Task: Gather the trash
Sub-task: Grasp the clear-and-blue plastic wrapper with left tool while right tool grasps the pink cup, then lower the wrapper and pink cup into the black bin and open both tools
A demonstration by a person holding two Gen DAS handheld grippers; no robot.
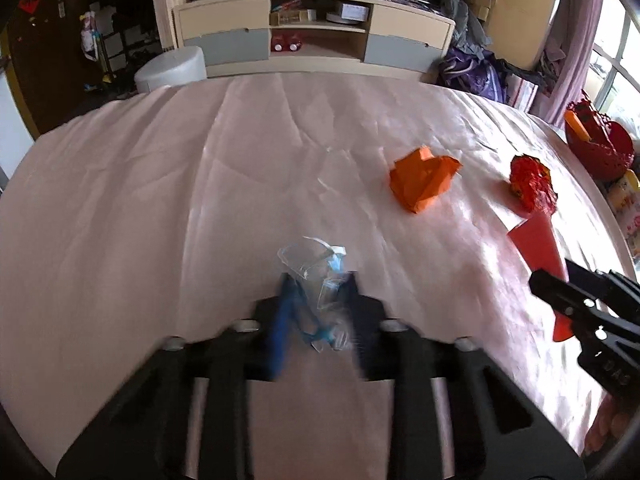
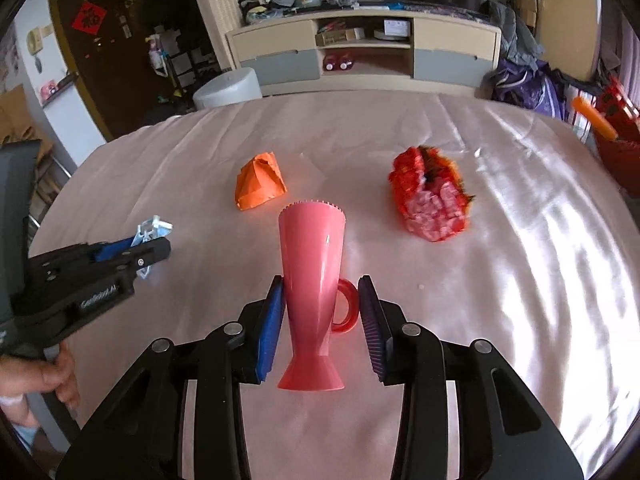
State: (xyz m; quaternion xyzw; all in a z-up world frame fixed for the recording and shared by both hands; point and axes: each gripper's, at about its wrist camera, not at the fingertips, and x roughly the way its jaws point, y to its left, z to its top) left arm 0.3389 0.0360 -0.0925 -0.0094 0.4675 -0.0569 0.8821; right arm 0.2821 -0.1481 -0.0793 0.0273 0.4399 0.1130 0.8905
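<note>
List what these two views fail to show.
- Left wrist view: clear plastic wrapper in the left gripper is motion-blurred; its print is unreadable.
- Left wrist view: pink cup is partly hidden by the right gripper.
- Right wrist view: red basket is cut by the edge; contents unclear.

One crumpled orange paper (image 2: 259,181), one red mesh wad (image 2: 430,198), one pink cup (image 2: 311,276), and seemingly one clear plastic wrapper (image 1: 316,270).
</note>
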